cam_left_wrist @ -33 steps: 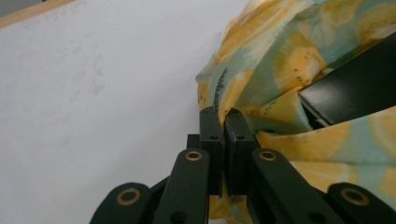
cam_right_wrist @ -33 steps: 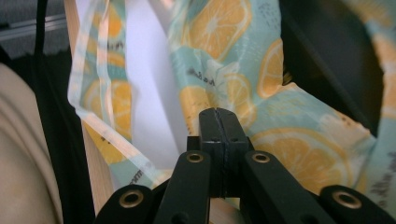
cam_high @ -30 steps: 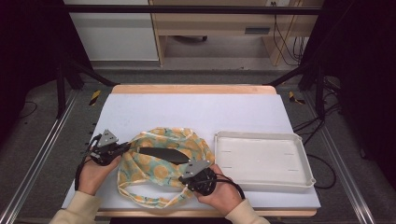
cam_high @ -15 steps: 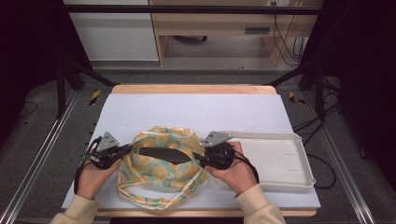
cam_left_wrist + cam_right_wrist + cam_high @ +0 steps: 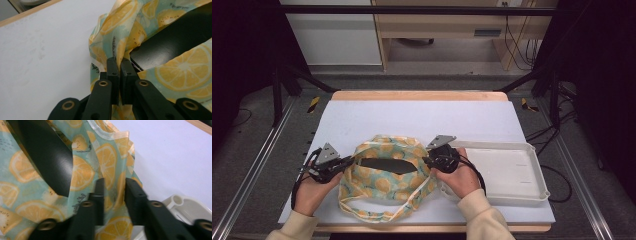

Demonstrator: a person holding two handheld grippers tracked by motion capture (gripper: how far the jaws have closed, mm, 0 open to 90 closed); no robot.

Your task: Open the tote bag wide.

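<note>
A lemon-print cloth bag (image 5: 384,172) lies near the front edge of the white table (image 5: 422,117), just left of a shallow white tray (image 5: 512,172) that sits at the front right corner. Its mouth gapes as a dark slit between the two tools. The left gripper (image 5: 119,68) is clamped tight on the bag's left rim, with a fold of fabric pinched between its jaws. The right gripper (image 5: 113,188) is at the right rim with its jaws apart, a pleat of cloth between them but not squeezed. The bag looks thin, light and floppy, and I'd guess it sags anywhere it isn't held. The hemmed rim at each end of the mouth seems the sensible place to grip. A loose strap (image 5: 377,212) trails toward the front edge.
</note>
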